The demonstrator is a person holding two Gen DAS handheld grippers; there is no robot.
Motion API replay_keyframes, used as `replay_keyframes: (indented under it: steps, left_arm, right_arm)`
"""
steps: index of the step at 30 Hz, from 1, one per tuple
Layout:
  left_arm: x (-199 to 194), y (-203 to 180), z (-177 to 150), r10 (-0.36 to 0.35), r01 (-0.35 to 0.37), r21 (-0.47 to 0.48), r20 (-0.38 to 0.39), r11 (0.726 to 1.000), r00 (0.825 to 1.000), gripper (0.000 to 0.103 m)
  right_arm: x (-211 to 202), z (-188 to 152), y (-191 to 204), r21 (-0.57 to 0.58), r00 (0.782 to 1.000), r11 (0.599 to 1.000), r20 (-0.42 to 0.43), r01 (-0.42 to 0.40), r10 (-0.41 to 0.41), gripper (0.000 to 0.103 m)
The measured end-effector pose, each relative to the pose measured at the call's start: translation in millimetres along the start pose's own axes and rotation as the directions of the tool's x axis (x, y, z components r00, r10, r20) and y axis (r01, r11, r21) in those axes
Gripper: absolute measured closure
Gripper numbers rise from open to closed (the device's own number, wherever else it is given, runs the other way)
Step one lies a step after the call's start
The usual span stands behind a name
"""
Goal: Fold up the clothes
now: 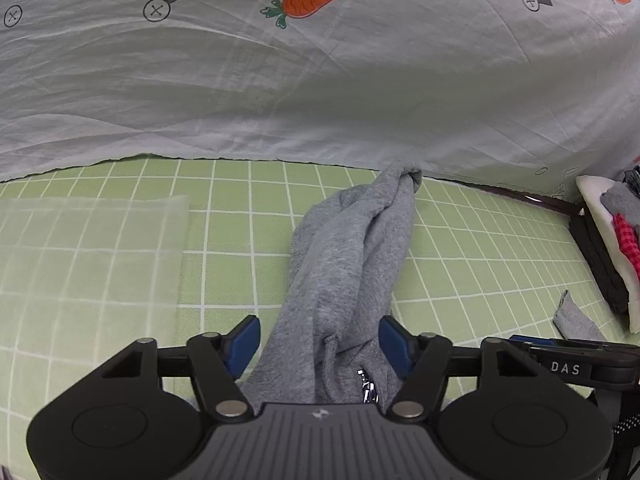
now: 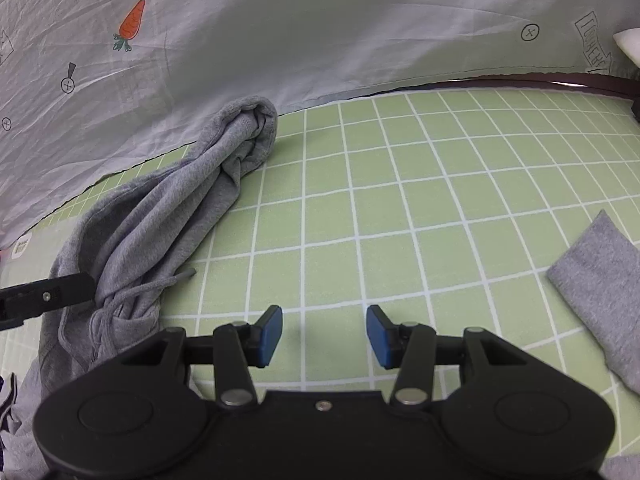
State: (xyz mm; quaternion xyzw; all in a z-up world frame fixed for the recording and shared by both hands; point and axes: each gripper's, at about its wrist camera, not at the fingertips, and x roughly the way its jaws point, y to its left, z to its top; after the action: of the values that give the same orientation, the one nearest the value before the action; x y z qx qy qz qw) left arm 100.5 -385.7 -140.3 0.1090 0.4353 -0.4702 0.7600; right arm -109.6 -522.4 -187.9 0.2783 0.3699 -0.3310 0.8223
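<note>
A grey hoodie (image 1: pixel 344 248) lies bunched in a long roll on the green checked mat (image 1: pixel 480 260), its far end reaching the white sheet. My left gripper (image 1: pixel 320 344) has the near end of the roll, with drawstring and zipper, gathered between its blue pads. From the right wrist, the same hoodie (image 2: pixel 168 216) lies at the left, and a left gripper finger (image 2: pixel 60 292) meets it where the folds converge. My right gripper (image 2: pixel 324 336) hovers open over bare mat (image 2: pixel 400 200), nothing between its pads. Another flat grey cloth piece (image 2: pixel 600 280) lies to its right.
A white sheet printed with carrots (image 1: pixel 320 80) hangs behind the mat. A translucent sheet (image 1: pixel 88 260) covers the mat's left part. At the right edge stands a pile of clothes on a white board (image 1: pixel 616 240), with the grey cloth piece (image 1: pixel 576 320) in front of it.
</note>
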Motion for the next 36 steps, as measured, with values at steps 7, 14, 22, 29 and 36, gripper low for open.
replay_keyframes:
  steps: [7,14,22,29,36]
  left_arm:
    - [-40.7,39.6,-0.4,0.087,-0.047,-0.25,0.153,0.967,0.984,0.091]
    - [-55.7,101.1,-36.9,0.309,-0.244,-0.472,0.065,0.847,0.949,0.091]
    - [-49.5,121.7,-57.9,0.318,-0.26,-0.505,0.03,0.823,0.948,0.089]
    - [-45.0,127.4,-63.6,0.298,-0.239,-0.547,0.021,0.803,0.954,0.087]
    - [-47.0,125.6,-61.5,0.29,-0.228,-0.561,0.023,0.796,0.957,0.087]
  right_arm:
    - [-3.5,3.2,1.3,-0.006,1.0,1.0,0.01,0.006,-0.006,0.055]
    - [4.0,15.2,25.7,-0.049,1.0,0.999,0.002,-0.022,0.022,0.055]
    - [29.1,32.8,87.1,-0.188,0.995,0.978,0.01,-0.094,0.098,0.055]
    - [62.6,43.3,134.0,-0.176,0.974,0.958,-0.042,-0.227,0.223,0.058]
    - [74.1,36.3,144.6,0.002,0.922,0.927,-0.099,-0.375,0.374,0.072]
